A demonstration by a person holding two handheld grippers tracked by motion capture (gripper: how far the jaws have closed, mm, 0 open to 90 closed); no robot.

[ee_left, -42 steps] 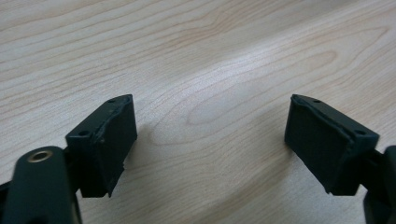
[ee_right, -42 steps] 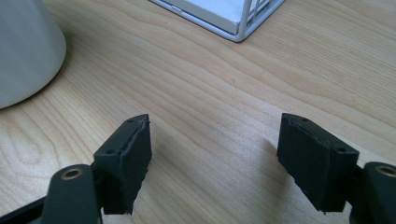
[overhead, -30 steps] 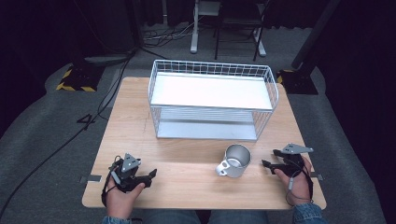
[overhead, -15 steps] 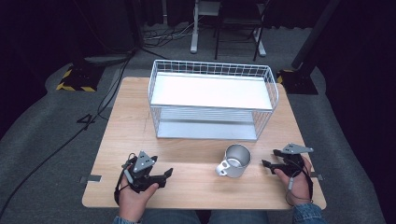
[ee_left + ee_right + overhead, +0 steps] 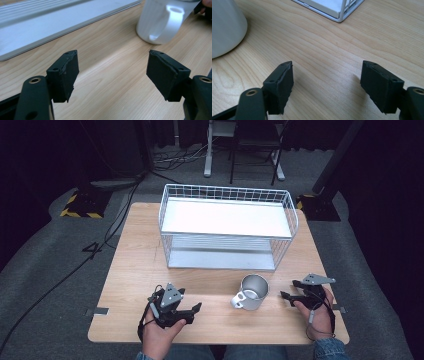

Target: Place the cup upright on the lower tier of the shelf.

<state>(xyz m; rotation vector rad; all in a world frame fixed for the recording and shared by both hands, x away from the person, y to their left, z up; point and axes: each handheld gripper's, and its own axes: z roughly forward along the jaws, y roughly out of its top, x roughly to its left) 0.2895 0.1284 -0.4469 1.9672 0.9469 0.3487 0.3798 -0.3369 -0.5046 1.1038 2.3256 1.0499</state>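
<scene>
Left gripper (image 5: 194, 309) now sits nearer the mug (image 5: 251, 292), jaws open toward 3 o'clock. Right gripper (image 5: 286, 296) stays put, jaws open. Its own view shows the rack (image 5: 342, 11) corner.

Your high view looks down on the light wooden table (image 5: 140, 250); both gripper views skim it closely, sharing the white handled mug (image 5: 250, 292).

Mug (image 5: 224, 27) cut by frame edge; rack (image 5: 50, 22) blurred

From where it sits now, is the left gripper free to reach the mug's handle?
Probably yes. The left gripper is open and aimed at the mug, whose handle faces it, with bare table between them.
</scene>
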